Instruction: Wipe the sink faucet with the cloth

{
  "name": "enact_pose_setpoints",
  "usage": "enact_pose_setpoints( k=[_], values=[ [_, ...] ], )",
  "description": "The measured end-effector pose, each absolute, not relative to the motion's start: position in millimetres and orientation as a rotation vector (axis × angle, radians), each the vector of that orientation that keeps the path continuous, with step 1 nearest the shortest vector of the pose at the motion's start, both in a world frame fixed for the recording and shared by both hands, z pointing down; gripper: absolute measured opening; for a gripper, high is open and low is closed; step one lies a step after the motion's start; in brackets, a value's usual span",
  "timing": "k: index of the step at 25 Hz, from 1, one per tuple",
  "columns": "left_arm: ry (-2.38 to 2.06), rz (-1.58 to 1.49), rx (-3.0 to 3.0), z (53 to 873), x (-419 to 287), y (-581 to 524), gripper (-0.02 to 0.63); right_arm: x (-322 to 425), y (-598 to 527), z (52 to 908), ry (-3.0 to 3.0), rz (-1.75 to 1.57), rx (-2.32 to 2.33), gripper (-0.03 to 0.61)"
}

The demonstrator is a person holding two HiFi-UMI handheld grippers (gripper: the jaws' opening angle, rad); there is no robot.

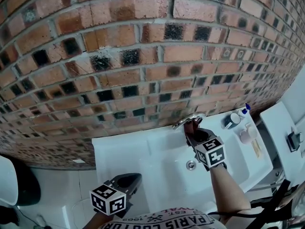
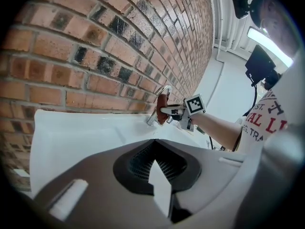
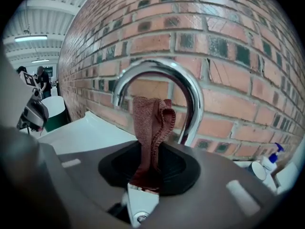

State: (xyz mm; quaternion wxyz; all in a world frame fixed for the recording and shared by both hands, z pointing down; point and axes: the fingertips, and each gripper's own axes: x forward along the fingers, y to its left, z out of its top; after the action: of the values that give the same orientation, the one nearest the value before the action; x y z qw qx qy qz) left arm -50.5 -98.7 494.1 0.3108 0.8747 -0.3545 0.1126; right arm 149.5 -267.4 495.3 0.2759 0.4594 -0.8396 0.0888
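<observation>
A curved chrome faucet (image 1: 187,120) rises at the back rim of the white sink (image 1: 157,168), against the brick wall. A reddish-brown cloth (image 1: 192,126) hangs from my right gripper (image 1: 194,131), which is shut on it just under the spout's arch. In the right gripper view the folded cloth (image 3: 151,128) stands up from the gripper (image 3: 143,185) in front of the faucet (image 3: 188,87); whether they touch is unclear. My left gripper (image 1: 129,181) hovers low at the sink's front left corner, shut and holding nothing, far from the faucet (image 2: 160,97).
A pump bottle with a blue top (image 1: 244,110), a round container (image 1: 232,120) and a pinkish item (image 1: 248,133) sit on the sink's right ledge. The brick wall (image 1: 143,56) stands right behind the faucet. The drain (image 1: 191,164) lies in the basin.
</observation>
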Motion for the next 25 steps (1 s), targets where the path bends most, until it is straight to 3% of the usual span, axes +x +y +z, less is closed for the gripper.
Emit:
enact_pose_setpoints(
  k=[15, 25],
  values=[
    [-0.927, 0.293, 2.298, 499.5, -48.0, -103.9, 0.006, 174.0, -288.1, 516.4, -2.166, 0.401, 1.282, 0.094],
    [-0.927, 0.281, 2.318, 491.8, -47.7, -98.4, 0.006, 181.0, -278.6, 478.2, -2.219, 0.392, 1.368, 0.092]
  ],
)
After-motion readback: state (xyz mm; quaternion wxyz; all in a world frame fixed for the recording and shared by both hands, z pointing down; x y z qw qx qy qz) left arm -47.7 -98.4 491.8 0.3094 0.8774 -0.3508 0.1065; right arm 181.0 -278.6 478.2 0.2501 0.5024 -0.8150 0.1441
